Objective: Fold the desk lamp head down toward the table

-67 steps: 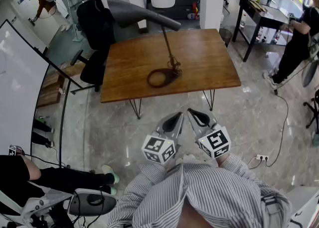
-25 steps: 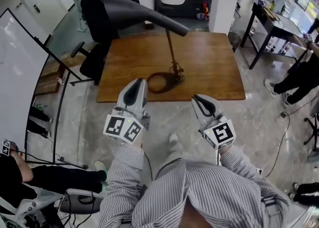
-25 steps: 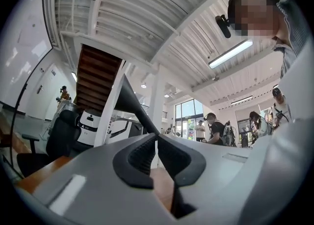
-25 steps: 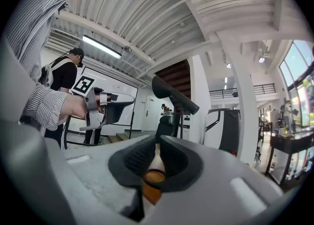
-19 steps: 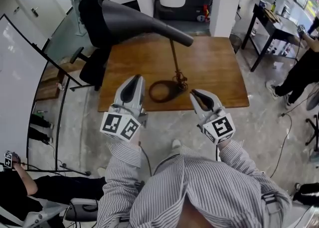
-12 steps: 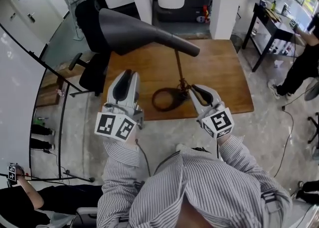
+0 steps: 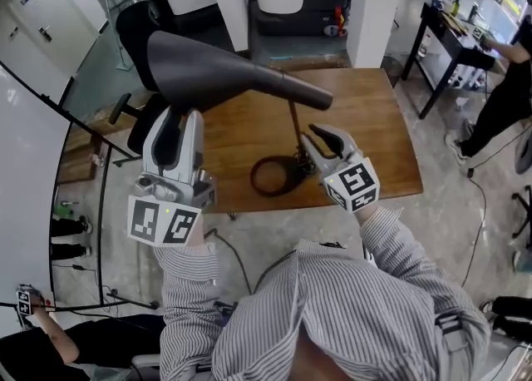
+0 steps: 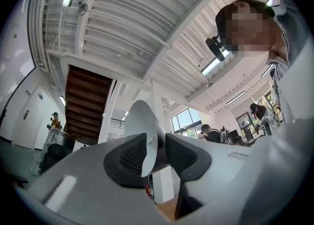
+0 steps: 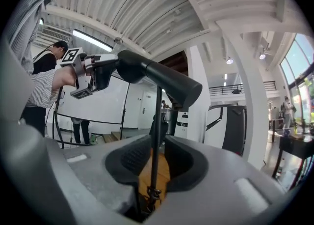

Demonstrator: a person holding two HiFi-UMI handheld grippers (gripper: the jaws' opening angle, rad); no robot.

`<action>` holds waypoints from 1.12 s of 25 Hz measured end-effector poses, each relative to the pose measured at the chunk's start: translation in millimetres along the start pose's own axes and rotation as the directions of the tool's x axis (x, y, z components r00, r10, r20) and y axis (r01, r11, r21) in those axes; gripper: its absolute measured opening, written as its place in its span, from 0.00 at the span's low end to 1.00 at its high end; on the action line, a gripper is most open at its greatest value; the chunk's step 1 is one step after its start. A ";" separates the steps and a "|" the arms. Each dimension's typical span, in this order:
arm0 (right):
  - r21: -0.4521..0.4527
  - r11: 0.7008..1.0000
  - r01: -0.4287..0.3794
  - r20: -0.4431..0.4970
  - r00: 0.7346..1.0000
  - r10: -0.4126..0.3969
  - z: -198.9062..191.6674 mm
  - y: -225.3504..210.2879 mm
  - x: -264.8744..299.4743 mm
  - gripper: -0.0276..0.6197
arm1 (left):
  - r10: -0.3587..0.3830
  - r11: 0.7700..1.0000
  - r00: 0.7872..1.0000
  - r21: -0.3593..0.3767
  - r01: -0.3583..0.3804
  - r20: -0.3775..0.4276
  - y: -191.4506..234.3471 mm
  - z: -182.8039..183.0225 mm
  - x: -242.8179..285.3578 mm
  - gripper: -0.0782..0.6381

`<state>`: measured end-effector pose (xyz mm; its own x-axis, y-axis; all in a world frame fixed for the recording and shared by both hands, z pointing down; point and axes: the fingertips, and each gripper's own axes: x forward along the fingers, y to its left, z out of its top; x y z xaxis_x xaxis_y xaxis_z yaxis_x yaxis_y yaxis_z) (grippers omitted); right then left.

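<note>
Right hand-held gripper (image 7: 321,135) seemingly reached stem (image 7: 294,126).

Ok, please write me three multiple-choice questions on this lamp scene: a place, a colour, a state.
1. The lamp's ring base rests on: A the floor; B the wooden table; C a chair.
2. The lamp head is: A red; B yellow; C dark grey.
3. The right gripper holds its jaws: A apart round the lamp stem; B shut on the lamp head; C shut on nothing.
1 B: the ring lies on the brown tabletop. 2 C: the cone is dark grey. 3 A: the pads stand apart, the stem between them.
</note>
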<state>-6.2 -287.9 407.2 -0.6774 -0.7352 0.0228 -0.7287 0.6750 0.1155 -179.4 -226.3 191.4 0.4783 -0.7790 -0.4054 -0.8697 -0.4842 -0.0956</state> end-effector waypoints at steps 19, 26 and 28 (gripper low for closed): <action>0.021 0.997 -0.070 -0.109 0.991 0.072 -34.8 3.3 35.5 0.11 | -0.091 0.986 0.992 -0.134 0.102 0.083 2.5 -14.1 -3.3 0.17; 0.071 0.995 -0.066 -0.110 0.991 0.073 -40.1 3.1 38.8 0.11 | -0.007 0.901 0.994 -0.432 0.053 0.107 10.7 -77.6 -36.8 0.17; 0.073 0.995 -0.070 -0.110 0.991 0.078 -41.8 3.0 38.9 0.11 | 0.002 0.865 0.997 -0.501 0.039 0.082 5.5 -103.9 -44.4 0.17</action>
<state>-30.6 -317.1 449.9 -0.7170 -0.6827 0.1406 -0.6848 0.7276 0.0406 -192.8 -235.8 303.3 0.4649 -0.7449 -0.4784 -0.6723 -0.6487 0.3567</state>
